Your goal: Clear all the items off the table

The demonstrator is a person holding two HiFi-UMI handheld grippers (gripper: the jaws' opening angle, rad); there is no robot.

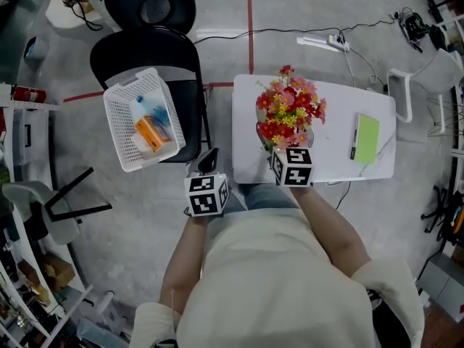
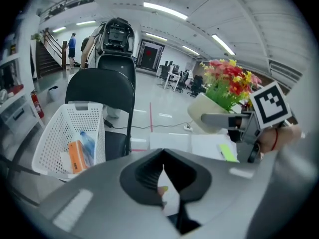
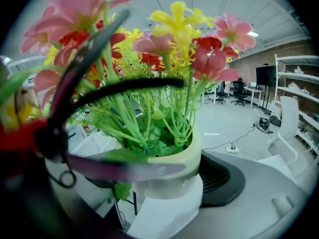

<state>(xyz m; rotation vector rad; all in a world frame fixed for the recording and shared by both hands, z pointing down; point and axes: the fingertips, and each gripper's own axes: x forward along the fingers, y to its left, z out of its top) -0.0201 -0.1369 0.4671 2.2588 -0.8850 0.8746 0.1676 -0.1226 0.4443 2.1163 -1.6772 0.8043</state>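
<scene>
Overhead, the person stands at the near edge of a white table (image 1: 337, 114), a gripper in each hand. The right gripper (image 1: 283, 151) is clamped on a pot (image 1: 288, 118) of red, pink and yellow flowers, over the table's near left corner. A green book (image 1: 367, 138) lies flat toward the table's right end, well apart from the pot. The left gripper (image 1: 210, 156) is off the table's left side, over the floor, and points toward a black chair (image 1: 156, 53). On the chair's seat sits a white basket (image 1: 119, 111) with an orange box (image 1: 148, 134) and a blue bottle (image 1: 154, 112) in it. In the left gripper view, that gripper's jaws are pressed together with nothing gripped. Beyond them the basket is at the left, and at the right the pot hangs leaning above the tabletop, clear of it, pinched by the other gripper. The book lies on the table below the pot. In the right gripper view, the cream pot fills the space between the jaws, its wall hard against the dark ribbed pad (image 3: 222, 178) at the right. The stems and blooms crowd the upper frame.
</scene>
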